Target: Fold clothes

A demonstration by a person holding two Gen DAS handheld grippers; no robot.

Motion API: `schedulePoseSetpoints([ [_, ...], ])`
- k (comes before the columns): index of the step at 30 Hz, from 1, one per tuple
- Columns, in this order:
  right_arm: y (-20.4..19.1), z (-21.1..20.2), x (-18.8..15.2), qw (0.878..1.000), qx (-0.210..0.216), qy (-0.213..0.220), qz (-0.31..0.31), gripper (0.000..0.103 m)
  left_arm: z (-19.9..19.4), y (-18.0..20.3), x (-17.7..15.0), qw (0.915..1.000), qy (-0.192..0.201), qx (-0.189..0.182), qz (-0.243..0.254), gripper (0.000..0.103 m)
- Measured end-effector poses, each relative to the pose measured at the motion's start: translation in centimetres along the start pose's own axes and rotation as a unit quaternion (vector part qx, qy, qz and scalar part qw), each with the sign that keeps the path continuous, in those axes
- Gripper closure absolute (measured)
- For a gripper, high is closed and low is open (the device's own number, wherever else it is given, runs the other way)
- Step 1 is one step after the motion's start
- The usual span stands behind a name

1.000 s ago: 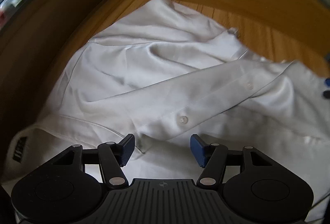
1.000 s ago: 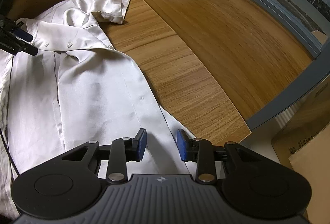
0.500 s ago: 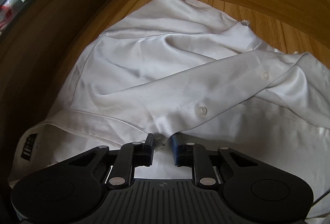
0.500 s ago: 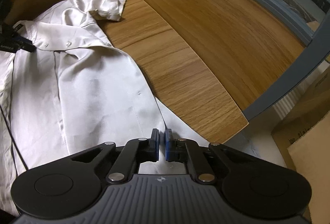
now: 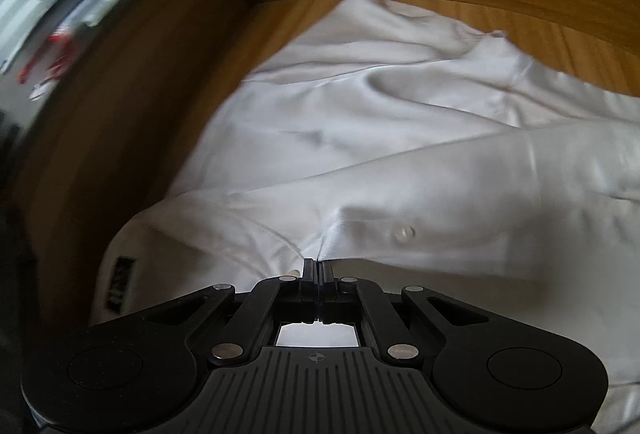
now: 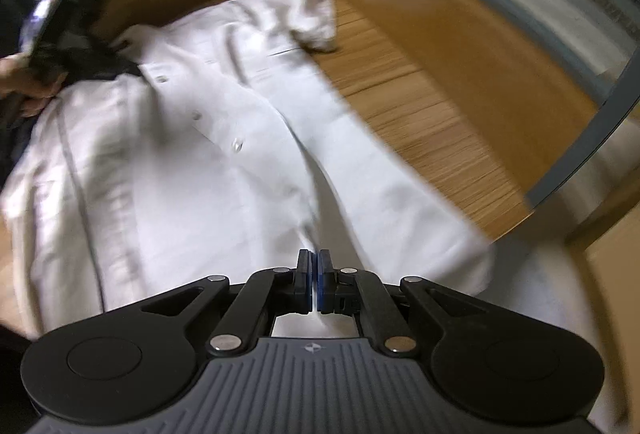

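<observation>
Item: white shirt point(image 5: 400, 138), button-front, satin-like sheen, spread over the wooden tabletop point(image 6: 420, 106) that has raised wooden side walls. Cloth is creased, with long soft folds running across it. The front band carries small pale buttons; I count one button point(image 5: 404, 233) in my left wrist view and three along the band in the right wrist view. A dark label point(image 5: 120, 284) sits inside the collar area, at the lower left of the left view. One short sleeve point(image 6: 316, 14) lies bunched at the far end, next to the wall. The hem end hangs off the table's near edge on the right.

Left gripper point(image 5: 318, 270): I see the jaws pressed together, pinching a ridge of the shirt beside the collar, just below the button band. It points steeply down at the cloth.

Right gripper point(image 6: 314, 274): jaws pressed together on a fold of the shirt near the hem end; cloth rises into the pinch. Also angled steeply down.

A hand point(image 6: 20, 82) shows at the left edge of the right view, at the collar end. Both views are blurred.
</observation>
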State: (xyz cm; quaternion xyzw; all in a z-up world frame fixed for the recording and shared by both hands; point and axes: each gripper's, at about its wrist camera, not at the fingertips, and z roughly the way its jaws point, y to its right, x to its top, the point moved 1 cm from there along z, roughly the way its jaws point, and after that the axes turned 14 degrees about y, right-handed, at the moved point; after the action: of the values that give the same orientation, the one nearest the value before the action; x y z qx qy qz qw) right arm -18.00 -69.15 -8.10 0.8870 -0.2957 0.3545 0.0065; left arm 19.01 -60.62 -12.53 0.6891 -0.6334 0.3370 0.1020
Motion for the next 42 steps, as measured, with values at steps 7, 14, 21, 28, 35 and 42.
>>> schedulePoseSetpoints([
  [7, -5.9, -0.1, -2.3, 0.998, 0.055, -0.037, -0.014, 0.101, -0.6, -2.9, -1.2, 0.9994, -0.003, 0.030, 0.015, 0.101],
  [14, -9.3, 1.1, -3.8, 0.996, 0.061, -0.054, -0.047, 0.101, -1.7, -4.2, -2.4, 0.9993, -0.004, 0.035, 0.011, 0.101],
  [21, -9.7, 1.5, -3.9, 0.994, 0.073, -0.059, -0.050, 0.101, -1.8, -4.4, -3.3, 0.9991, -0.012, 0.039, -0.002, 0.101],
  [28, -11.1, 2.6, -4.4, 0.990, 0.094, -0.080, -0.066, 0.101, -1.7, -4.9, -3.9, 0.9987, -0.022, 0.044, -0.012, 0.101],
  [35, -10.6, 1.3, -4.5, 0.991, 0.089, -0.066, -0.071, 0.075, -2.5, -5.2, -4.9, 0.9981, -0.035, 0.026, -0.043, 0.089],
  [42, -6.9, -0.4, -3.3, 0.996, 0.052, -0.039, -0.057, 0.072, -6.9, -5.0, -6.7, 0.9958, -0.027, 0.022, -0.084, 0.077],
])
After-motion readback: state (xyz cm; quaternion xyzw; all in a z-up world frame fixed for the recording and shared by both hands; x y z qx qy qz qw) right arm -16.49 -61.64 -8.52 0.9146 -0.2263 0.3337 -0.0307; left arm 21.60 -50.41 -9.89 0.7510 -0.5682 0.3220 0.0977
